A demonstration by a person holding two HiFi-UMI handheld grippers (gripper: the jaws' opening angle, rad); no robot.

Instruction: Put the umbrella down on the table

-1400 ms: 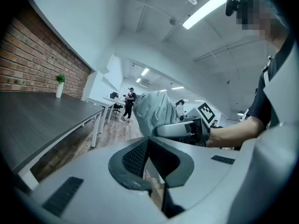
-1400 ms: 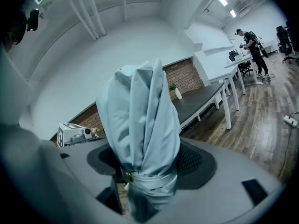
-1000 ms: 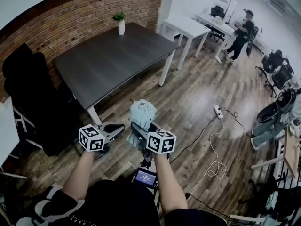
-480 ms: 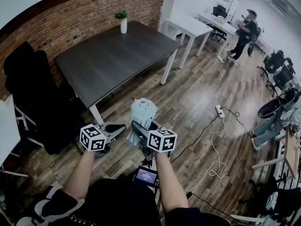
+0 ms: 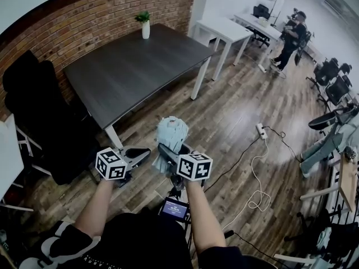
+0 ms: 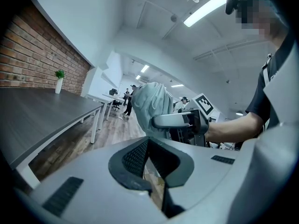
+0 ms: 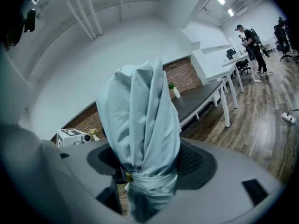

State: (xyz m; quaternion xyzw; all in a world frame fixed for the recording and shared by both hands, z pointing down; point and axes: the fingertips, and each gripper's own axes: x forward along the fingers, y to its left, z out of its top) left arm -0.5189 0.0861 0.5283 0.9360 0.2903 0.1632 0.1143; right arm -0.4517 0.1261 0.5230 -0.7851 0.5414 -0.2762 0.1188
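- Right claw (image 5: 168, 153) is clamped round the folded pale-blue umbrella (image 5: 171, 132), low down by its strap. The right gripper view shows the cloth bundle filling the gap between both pads and standing up out of them.
- Left claw (image 5: 136, 153) holds nothing. Its jaws stand all but together, with only a thin slit of floor showing between them, and it hangs just left of the right one.
- The pick-up is done, as I judge it: the umbrella is in my grip, clear of any surface, over the wooden floor (image 5: 235, 111) in front of me.
- The putting-down is not done. The dark worktop (image 5: 140, 66) lies ahead and to the left, its near corner beyond the claws, and the umbrella is not over it yet.
- I see only a small plant in a white vase (image 5: 145, 27) on that worktop, at its far end, so the near end looks a fair spot.
- What is left, by my reckoning, is to reach the near edge and bring the umbrella over the top. Then I lay it along the surface, part the right jaws and draw back.
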